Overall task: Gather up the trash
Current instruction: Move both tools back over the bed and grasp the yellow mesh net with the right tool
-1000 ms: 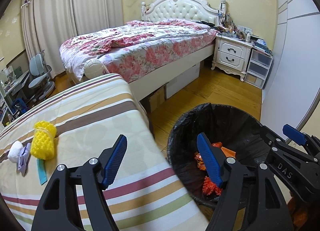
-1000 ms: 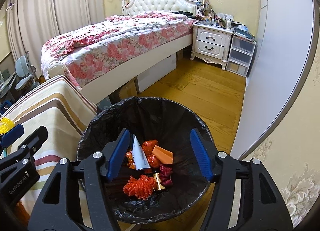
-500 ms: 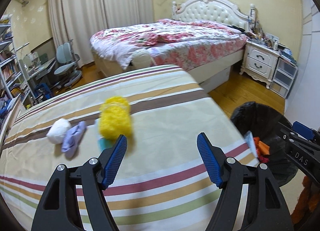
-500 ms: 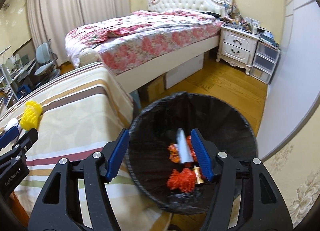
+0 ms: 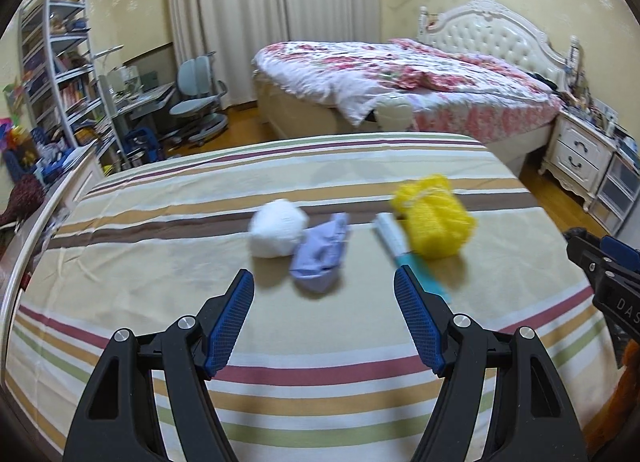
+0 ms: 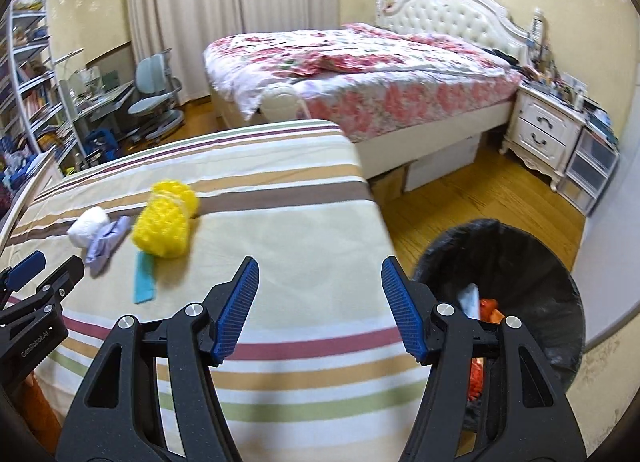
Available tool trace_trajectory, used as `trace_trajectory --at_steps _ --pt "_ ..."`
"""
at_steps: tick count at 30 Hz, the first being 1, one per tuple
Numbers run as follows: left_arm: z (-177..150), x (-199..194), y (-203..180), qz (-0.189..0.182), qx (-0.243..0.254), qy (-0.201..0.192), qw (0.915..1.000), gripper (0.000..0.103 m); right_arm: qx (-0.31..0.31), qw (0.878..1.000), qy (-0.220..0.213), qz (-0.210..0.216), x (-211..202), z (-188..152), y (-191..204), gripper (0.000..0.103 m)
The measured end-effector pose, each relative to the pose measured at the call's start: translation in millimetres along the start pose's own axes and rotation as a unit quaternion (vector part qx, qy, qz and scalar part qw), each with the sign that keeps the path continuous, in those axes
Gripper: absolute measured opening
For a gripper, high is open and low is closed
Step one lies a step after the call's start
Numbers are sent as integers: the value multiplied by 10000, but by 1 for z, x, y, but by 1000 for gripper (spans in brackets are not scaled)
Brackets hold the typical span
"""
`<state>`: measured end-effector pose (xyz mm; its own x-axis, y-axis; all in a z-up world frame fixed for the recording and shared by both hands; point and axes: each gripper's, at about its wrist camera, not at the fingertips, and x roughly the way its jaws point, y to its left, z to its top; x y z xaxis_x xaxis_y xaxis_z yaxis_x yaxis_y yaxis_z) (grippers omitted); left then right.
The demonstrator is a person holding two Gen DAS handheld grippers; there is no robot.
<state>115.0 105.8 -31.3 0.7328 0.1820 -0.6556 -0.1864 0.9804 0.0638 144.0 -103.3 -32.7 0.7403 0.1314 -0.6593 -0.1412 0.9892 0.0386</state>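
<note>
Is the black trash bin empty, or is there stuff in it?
Not empty. The right wrist view shows orange scraps and a pale piece inside the trash bin. How full it is cannot be told; the right gripper hides part.

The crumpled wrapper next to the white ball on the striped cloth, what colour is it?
Pale lavender wrapper, clearest in the left wrist view.

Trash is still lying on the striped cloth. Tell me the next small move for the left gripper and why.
Probably ease the left gripper forward and down onto the purple wad. It is open and empty, and the wad lies nearest, almost between its fingers, touching the white ball. The bin waits on the right.
</note>
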Motion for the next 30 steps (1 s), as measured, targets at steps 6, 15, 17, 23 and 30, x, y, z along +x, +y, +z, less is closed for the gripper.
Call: trace_trajectory --at_steps 6,15,17,23,30 --pt "-4 5 48 333 -335 92 9988 71 -330 9990 4 289 6 11 45 62" --pt "-1 14 85 508 -577 181 9969 71 -601 9962 146 612 24 22 95 62" --pt "-1 14 86 492 -582 184 9969 71 -640 9956 212 648 30 24 104 62" --pt "1 19 84 359 -543 179 9977 71 -698 9953 347 568 44 26 114 62" --pt "7 22 73 194 -457 139 9987 72 -631 9947 565 583 55 23 110 48"
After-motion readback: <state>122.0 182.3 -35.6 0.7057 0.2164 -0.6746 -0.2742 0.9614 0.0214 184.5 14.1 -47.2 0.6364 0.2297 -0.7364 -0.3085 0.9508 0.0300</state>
